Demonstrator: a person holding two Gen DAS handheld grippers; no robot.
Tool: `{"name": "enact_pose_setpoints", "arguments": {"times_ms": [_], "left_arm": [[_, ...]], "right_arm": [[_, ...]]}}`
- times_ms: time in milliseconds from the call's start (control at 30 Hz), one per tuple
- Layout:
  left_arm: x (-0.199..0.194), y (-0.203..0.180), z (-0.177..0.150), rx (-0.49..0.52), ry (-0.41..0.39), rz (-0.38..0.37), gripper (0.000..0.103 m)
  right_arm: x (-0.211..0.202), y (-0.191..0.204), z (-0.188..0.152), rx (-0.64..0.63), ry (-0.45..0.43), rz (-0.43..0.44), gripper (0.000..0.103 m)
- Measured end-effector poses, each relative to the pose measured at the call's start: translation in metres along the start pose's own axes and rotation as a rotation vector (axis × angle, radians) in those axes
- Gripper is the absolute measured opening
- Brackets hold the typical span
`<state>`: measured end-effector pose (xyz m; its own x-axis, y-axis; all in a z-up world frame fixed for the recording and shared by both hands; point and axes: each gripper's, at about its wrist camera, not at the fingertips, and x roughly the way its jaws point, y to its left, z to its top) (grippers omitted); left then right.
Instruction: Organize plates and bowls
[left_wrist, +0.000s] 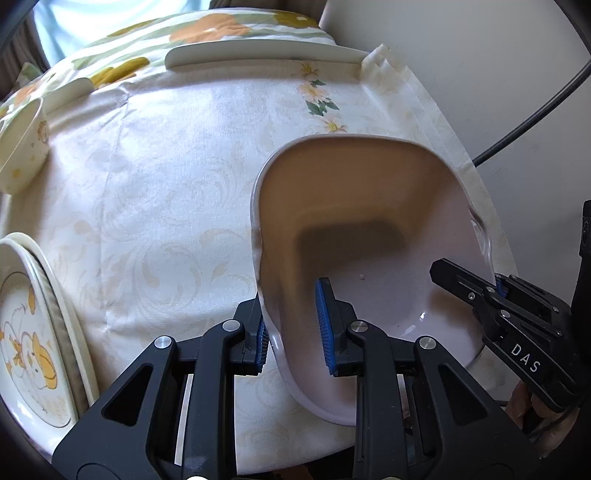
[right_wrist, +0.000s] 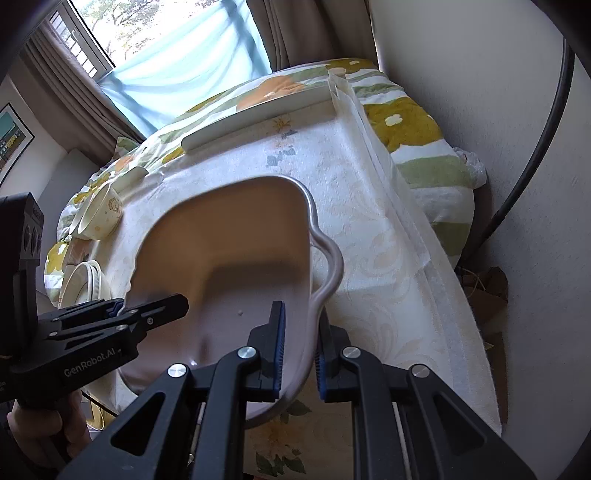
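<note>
— Jaws on my left gripper (left_wrist: 295, 328) are nearly closed, pinching one rim of the pale dish (left_wrist: 369, 229) — one pad inside, one outside.

— And the right?

— My right gripper (right_wrist: 299, 350) is clamped the same way on the opposite rim, by the wavy handle. I hold the dish tilted between both, over the cloth-covered desk (left_wrist: 166, 192).

— Other crockery?

— Stacked plates (left_wrist: 33, 325) and a bowl (left_wrist: 22, 147) sit well apart.

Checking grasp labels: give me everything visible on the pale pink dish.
The pale pink dish is deep, rounded-rectangular, glossy like ceramic or melamine, with wavy lug handles and nothing inside. It is tilted over the tablecloth. The left gripper pinches one rim, the right gripper the opposite rim, one of each gripper's fingers inside.
</note>
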<state>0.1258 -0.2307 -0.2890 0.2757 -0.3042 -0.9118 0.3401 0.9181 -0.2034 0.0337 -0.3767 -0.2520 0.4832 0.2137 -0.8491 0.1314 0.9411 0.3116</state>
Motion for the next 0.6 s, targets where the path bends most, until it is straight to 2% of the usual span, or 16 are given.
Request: {"name": "enact_pose_setpoints", "arguments": {"times_ms": [500, 533, 600], "left_arm": [[0.0019, 0.0012, -0.0045, -0.003, 0.018, 0.019, 0.021], [0.0014, 0.0013, -0.0053, -0.001, 0.022, 0.025, 0.024], [0.0006, 0.0008, -0.0058, 0.001, 0.021, 0.026, 0.044]], "right_arm": [[0.0084, -0.0075, -0.0022, 0.042, 0.018, -0.005, 0.013], [0.0085, -0.0083, -0.0029, 0.049, 0.019, -0.005, 0.013], [0.0064, -0.0103, -0.004, 0.068, 0.007, 0.005, 0.016]]}}
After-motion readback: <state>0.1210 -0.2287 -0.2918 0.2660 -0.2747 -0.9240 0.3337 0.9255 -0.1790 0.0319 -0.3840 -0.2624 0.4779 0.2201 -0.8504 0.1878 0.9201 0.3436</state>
